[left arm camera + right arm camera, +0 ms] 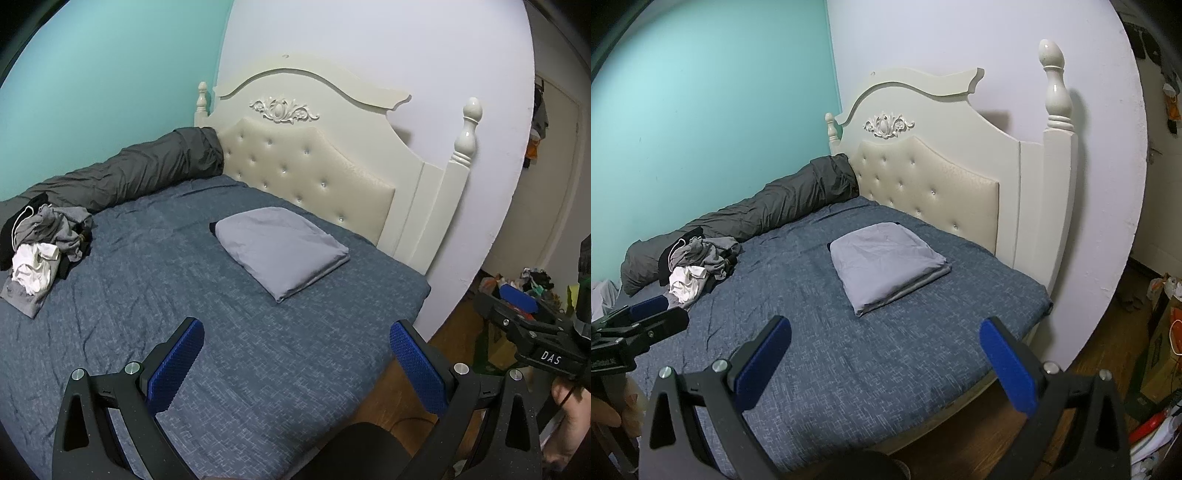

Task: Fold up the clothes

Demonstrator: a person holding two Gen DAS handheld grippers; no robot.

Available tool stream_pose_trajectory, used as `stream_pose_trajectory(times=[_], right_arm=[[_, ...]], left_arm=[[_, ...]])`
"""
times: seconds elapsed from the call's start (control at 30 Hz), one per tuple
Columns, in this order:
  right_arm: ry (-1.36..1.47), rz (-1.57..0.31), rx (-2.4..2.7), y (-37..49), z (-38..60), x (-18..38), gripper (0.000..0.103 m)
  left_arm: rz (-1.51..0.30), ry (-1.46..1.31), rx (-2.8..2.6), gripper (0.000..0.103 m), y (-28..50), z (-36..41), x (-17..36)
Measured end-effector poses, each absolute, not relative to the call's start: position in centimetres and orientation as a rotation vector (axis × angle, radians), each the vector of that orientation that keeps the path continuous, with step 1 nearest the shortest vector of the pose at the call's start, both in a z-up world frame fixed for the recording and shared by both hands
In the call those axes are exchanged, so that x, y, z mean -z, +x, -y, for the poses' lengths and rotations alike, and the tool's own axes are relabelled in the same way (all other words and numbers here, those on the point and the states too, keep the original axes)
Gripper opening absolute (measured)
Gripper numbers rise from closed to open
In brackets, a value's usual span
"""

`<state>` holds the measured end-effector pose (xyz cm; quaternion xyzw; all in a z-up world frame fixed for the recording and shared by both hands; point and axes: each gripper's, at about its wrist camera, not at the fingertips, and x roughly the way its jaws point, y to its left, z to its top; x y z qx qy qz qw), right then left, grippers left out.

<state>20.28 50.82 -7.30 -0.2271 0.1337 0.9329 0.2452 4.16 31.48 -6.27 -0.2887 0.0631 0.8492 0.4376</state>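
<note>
L hand-held gripper [297,341]: mine, nearest to lens, blue pads spread wide, nothing betw. them; hangs over near edge of bed.
R hand-held gripper [884,339]: mine too, blue pads wide apart, empty; over the bed's near corner. Also seen from L cam at far right, over the floor; whether it's spread or closed can't be read from that angle.
My hand [570,413]: part of it shows under the R tool, low right in L cam.
Bed [221,350]: blue-grey patterned sheet, wrinkled, fills most of both views.
Folded garment [282,251]: light grey, neat rectangle, flat on sheet mid-bed toward headboard side; apart from both tools.
Dark edge [213,227]: small dark bit peeks out at folded garment's far corner, can't tell what.
Unfolded pile [40,251]: grey, white, black clothes heaped on bed's left side, well apart from folded one.
Dark roll [129,173]: grey-black bedding along the teal wall, behind pile.
Headboard [306,162]: cream, tufted panel, carved ornament, turned posts.
Walls: teal left, pale lilac behind headboard.
Floor clutter [524,284]: bags & misc. on wood floor, far right.
</note>
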Motion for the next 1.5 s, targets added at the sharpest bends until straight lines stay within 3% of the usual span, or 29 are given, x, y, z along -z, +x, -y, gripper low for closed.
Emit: stream_pose_trajectory(times=[1.5], right_arm=[[-0.646,-0.383,-2.541,20.23,-51.16,7.72,0.103]], left_arm=[[-0.161,-0.731,-2.087,0.103,4.52,-31.91,6.72]])
